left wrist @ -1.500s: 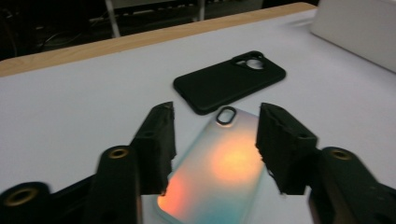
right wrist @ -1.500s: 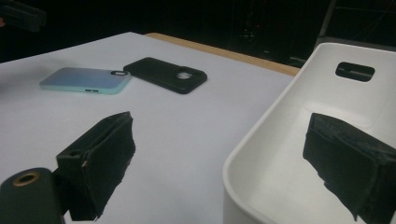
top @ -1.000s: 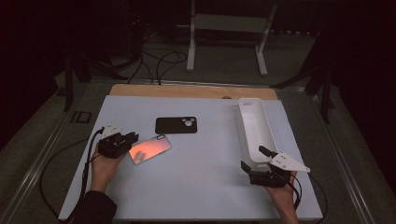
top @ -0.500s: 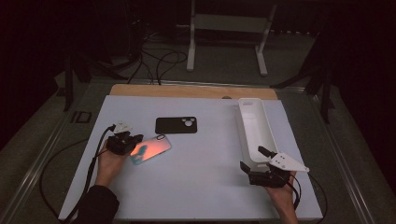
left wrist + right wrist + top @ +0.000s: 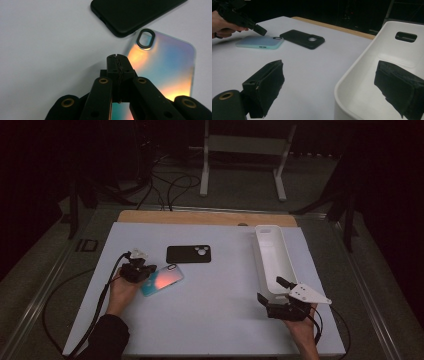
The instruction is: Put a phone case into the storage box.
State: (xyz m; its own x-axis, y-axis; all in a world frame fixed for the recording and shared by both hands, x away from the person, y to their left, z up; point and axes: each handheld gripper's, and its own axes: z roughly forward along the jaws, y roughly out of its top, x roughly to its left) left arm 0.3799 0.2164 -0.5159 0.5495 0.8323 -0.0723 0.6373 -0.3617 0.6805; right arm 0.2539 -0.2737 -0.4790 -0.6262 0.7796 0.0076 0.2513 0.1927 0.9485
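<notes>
right gripper [image 5: 274,302]: nearest, low right on the table, held by a hand [image 5: 302,332] coming in from the bottom edge. Jaws spread wide, nothing between them; in the right gripper view [image 5: 329,87] they straddle the near end wall of the tray.
white tray [image 5: 286,270]: count 1. Long narrow bin, its near end just ahead of the right gripper and running straight away from it. Slot handle in the far end wall [image 5: 406,36].
left gripper [image 5: 146,273]: left of centre, held by the other hand [image 5: 122,290]. Jaws pressed together, nothing visibly pinched [image 5: 118,65]. Tips sit over the near left edge of the iridescent case; contact cannot be told.
iridescent phone case [image 5: 165,279]: count 1. Flat on the table, directly under and just past the left gripper's tips, oval camera ring [image 5: 145,38] at its far end. Orange and teal sheen. Well apart from the right gripper, far to its left [image 5: 259,42].
black phone case [image 5: 188,254]: count 1. Flat on the table just beyond the iridescent case, near it, close to its camera corner [image 5: 135,12]. Farther from the left gripper's tips.
phone cases total: 2.
grippers total: 2.
table [image 5: 225,295]: white top, a wooden strip along the far edge.
white stand [image 5: 242,150]: count 1, on the floor behind the table, farthest from both grippers.
</notes>
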